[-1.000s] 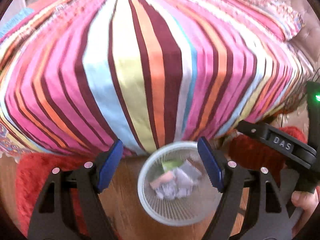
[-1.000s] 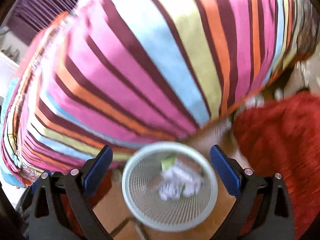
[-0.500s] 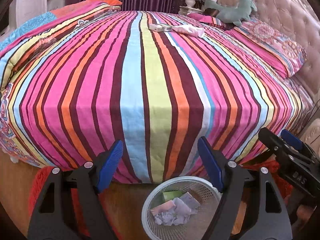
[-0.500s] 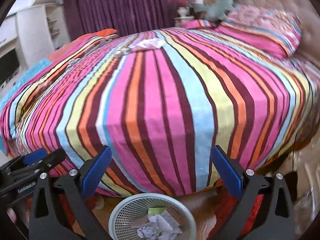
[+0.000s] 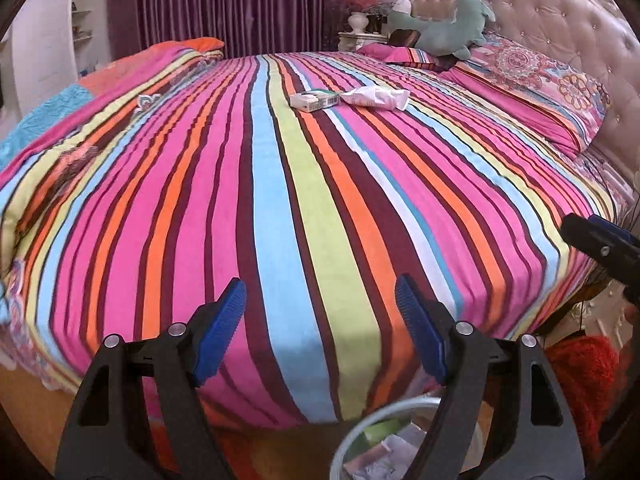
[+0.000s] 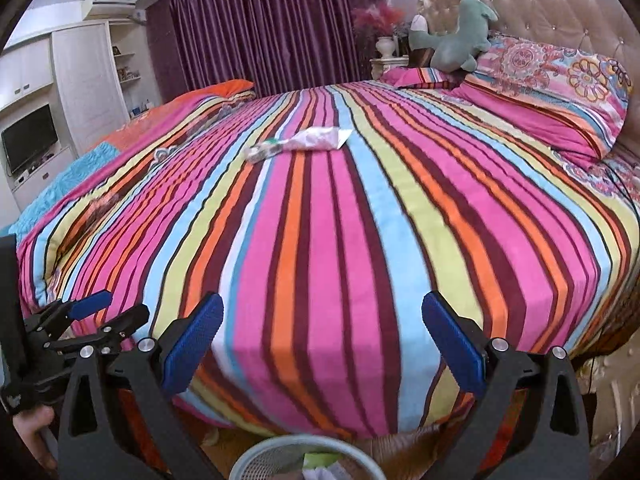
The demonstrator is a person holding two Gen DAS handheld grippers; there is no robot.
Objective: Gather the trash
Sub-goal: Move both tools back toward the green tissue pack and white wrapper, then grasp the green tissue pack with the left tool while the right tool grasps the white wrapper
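While both tongs hang above the foot of the bed (image 5: 312,200), each stands open with nothing between its blue pads: the left tongs (image 5: 320,328) frame only striped bedspread, and the right tongs (image 6: 320,344) do the same in their own view. On the far half of the bed, near its middle, lies the trash that is not yet collected: a small white and green box (image 5: 314,100) and, just beside it on its right, a crumpled pink and white tube (image 5: 376,98); the two look to be touching or nearly so. From the right wrist view the same pair shows as the box (image 6: 262,151) blurred at the left and the tube (image 6: 316,139) at the right. Down at the floor, at the foot of the bed, a pale mesh bin (image 5: 360,436) shows at the lower edge, with crumpled paper and a green scrap inside it; the right wrist view catches its rim (image 6: 280,452) too. A teal plush toy (image 5: 448,30) rests by the patterned pillows (image 5: 532,76) at the tufted headboard (image 5: 560,12). Purple curtains (image 6: 260,20) hang beyond the bed
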